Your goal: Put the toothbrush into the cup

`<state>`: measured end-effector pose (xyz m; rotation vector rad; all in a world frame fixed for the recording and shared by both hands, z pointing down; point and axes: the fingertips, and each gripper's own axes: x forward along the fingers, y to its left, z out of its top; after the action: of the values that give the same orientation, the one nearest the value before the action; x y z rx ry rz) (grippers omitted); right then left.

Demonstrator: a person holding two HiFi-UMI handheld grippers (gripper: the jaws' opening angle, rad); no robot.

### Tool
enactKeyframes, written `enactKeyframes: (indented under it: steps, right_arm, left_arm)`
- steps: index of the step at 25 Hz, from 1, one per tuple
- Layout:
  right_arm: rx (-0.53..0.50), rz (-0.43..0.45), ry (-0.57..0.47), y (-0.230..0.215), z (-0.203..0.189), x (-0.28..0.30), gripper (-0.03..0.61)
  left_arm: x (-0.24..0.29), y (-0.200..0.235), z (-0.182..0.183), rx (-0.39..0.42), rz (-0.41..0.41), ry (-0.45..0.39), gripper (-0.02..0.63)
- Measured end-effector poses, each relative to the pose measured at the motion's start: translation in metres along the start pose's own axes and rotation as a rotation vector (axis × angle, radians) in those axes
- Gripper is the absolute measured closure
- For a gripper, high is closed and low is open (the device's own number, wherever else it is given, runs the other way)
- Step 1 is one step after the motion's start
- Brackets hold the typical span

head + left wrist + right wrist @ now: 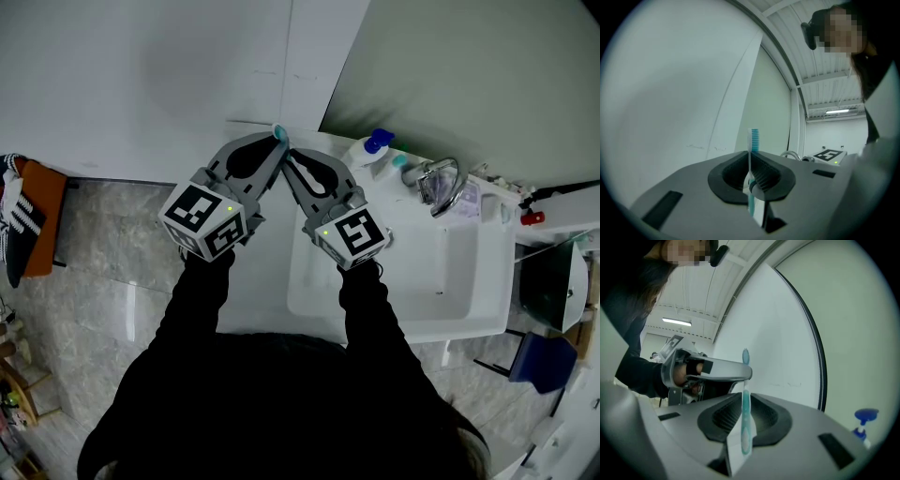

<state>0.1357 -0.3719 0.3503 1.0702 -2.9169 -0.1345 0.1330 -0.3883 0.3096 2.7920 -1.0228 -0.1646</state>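
While the black sleeves [366, 309] reach forward from the bottom of the head view, each hand carries a marker-cubed gripper, and the two converge tip to tip above the left edge of a white sink [469, 309]. Left gripper [750, 159]: jaws closed on the toothbrush [753, 138], which runs up the centre line between the ribbed pads, its blue-and-white bristle end standing clear past the tips. Right gripper [744, 393]: jaws likewise clamped on the same teal-and-white brush, holding the thicker handle part; its own view shows the left gripper's tips crossing in from the left and pinching the neck just below the brush head. From the head camera only the teal end of the brush shows, at the point where both sets of jaws meet, raised over the ledge and not resting on anything. Beyond the grippers, on the far rim of the sink, stand a bottle with a blue cap [373, 145] and, to its right, a chrome tap [441, 183]. A plain white wall [141, 75] closes the scene behind.
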Motion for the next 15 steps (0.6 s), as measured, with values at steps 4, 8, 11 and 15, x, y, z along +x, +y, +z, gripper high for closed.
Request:
enactKeyframes:
  steps: [4,8,11,15]
  right_arm:
    - [0.02,0.0,0.016,-0.001,-0.004,-0.003,0.525]
    - [0.027,-0.056,0.06,-0.009,-0.015,-0.013,0.509]
    - [0.036,-0.093,0.068,-0.015,-0.019,-0.022,0.511]
    - [0.051,-0.11,0.082,-0.018,-0.026,-0.03,0.511]
  left_arm:
    - [-0.001,0.001,0.002,0.028,0.019,0.004,0.593]
    - [-0.001,0.006,0.002,0.062,0.048,-0.003,0.594]
    - [-0.002,0.012,-0.004,0.084,0.076,-0.004,0.594]
    - [-0.001,0.019,-0.009,0.118,0.111,-0.014,0.594]
